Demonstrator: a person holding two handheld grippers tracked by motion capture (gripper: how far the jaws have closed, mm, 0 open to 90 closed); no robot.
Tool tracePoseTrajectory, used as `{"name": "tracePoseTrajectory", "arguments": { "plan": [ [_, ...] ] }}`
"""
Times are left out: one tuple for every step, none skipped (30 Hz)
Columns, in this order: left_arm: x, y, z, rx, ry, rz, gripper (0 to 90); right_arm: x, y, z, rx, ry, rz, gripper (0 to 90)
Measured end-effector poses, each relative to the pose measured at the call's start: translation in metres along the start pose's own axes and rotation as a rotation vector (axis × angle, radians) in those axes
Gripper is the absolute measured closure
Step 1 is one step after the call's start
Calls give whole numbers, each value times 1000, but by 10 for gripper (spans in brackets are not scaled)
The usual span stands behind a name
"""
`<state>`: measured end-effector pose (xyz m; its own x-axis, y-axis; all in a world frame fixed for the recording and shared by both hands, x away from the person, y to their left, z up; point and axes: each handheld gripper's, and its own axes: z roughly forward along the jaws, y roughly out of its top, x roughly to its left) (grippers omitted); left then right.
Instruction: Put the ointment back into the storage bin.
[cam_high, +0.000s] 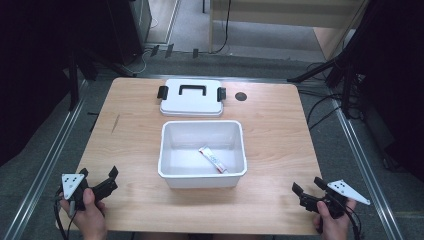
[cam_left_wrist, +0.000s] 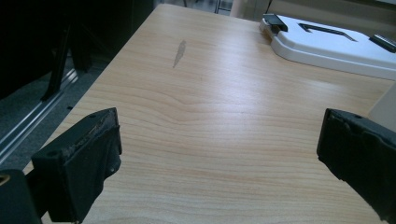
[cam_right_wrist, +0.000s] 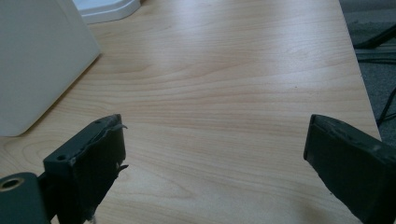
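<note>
A white open box (cam_high: 168, 150) stands in the middle of the wooden table (cam_high: 270, 130), with a small red-and-white tube (cam_high: 213, 159) lying inside it. Its white lid (cam_high: 191, 103) with a black handle and two black clips lies flat just behind it, also seen as the lid (cam_left_wrist: 327, 44). My left gripper (cam_high: 98, 173) rests open near the front left corner, its jaws wide apart over bare wood (cam_left_wrist: 215, 135). At the front right my right gripper (cam_high: 307, 186) is open too, nothing between its jaws (cam_right_wrist: 215, 140). The box's wall (cam_right_wrist: 37, 60) stands to its left.
A small dark round hole (cam_high: 241, 96) sits in the tabletop right of the lid. A grey streak (cam_left_wrist: 179, 52) marks the wood at the left. Tripod legs and cables (cam_high: 330, 75) stand on the floor beyond the right edge.
</note>
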<state>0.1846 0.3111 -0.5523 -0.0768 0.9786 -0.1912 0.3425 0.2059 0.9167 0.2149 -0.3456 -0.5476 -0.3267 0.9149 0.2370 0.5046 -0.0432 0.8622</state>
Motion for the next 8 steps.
{"name": "tracePoseTrajectory", "arguments": {
  "plan": [
    [0, 0, 1, 2, 1, 0, 6, 0, 0, 0, 4, -3, -1, 62],
    [-1, 0, 1, 4, 3, -1, 6, 0, 0, 0, 11, -5, 2, 67],
    [-1, 0, 1, 5, 2, 0, 6, 0, 0, 1, 19, -18, 4, 82],
    [-1, 0, 1, 4, 0, 2, 6, 0, 0, 1, 19, -29, 5, 96],
    [-1, 0, 1, 3, -4, 6, 6, 0, 0, 1, 20, -38, 7, 102],
    [-1, 0, 1, 6, -11, 8, 6, 0, 0, 1, 23, -39, 6, 102],
    [0, 0, 1, 10, -17, 13, 6, 0, 1, 2, 26, -43, 6, 102],
    [0, 0, 1, 10, -17, 13, 6, 1, 1, 2, 28, -48, 5, 103]
  ]
}}
